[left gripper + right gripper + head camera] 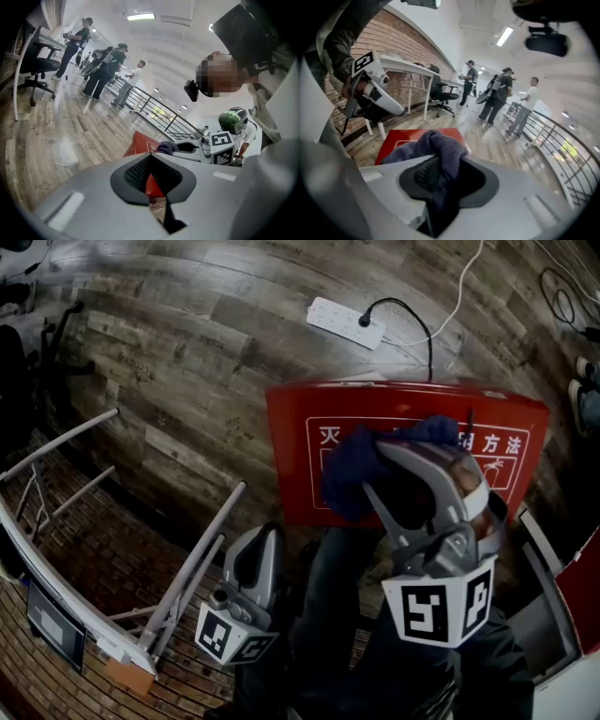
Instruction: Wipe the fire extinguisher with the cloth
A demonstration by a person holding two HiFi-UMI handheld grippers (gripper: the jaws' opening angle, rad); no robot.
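Head view first: the right gripper [408,442] had its jaws pinched on a crumpled dark blue cloth [352,474]. The cloth was bunched at its tips and pressed against the top face of the red fire extinguisher box [300,456], the one with white lettering. That box sat right under and ahead of the right gripper, on the brown wood-plank floor [187,352]. A white power strip [345,322] lay well beyond the gripper, past the box's far edge. The left gripper [267,532] hung back, off to the left of the right one and clear of the box.

Left gripper view: its jaws were drawn together with nothing in them, just a thin slit between the pads. The box [138,145] was ahead of its tips, and the cloth [166,147] and right gripper [187,147] sat just past that. People [105,70] stood far off.

Right gripper view: the cloth [440,150] was squeezed between the dark pads and spilled over the tips of the right gripper [445,164]. The box [401,138] was directly ahead, and the left gripper [389,105] was off to the side.
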